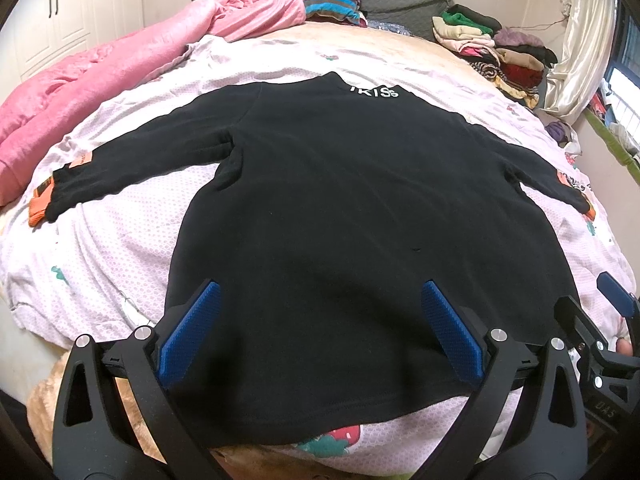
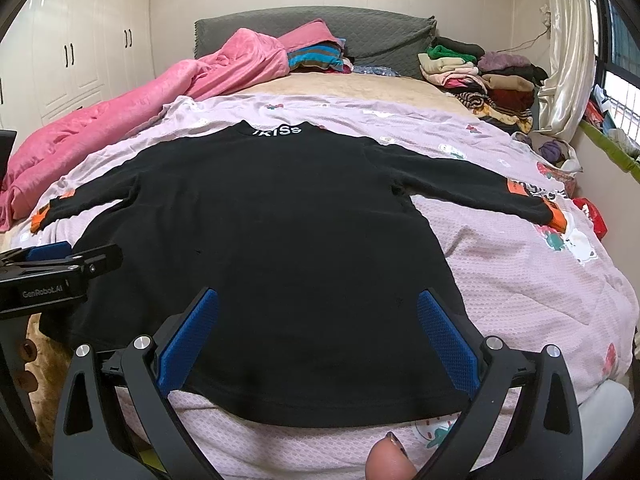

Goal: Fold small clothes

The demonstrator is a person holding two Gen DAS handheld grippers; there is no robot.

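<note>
A small black long-sleeved top (image 1: 340,200) (image 2: 272,248) lies flat on the bed, collar with white letters at the far end, both sleeves spread sideways with orange cuffs (image 1: 40,204) (image 2: 558,218). My left gripper (image 1: 320,328) hovers open over the hem's left part, nothing between its blue pads (image 1: 188,336). My right gripper (image 2: 318,338) is open above the hem's right part, its blue pads (image 2: 446,344) wide apart. Each gripper shows at the edge of the other's view: the right one (image 1: 600,332), the left one (image 2: 52,268).
The top rests on a pale pink patterned cover (image 1: 100,260) (image 2: 540,300). A pink quilt (image 1: 100,76) (image 2: 132,116) lies at the left. Folded clothes (image 1: 492,48) (image 2: 480,80) are stacked at the far right beside a curtain. A fingertip (image 2: 390,460) shows at the bottom edge.
</note>
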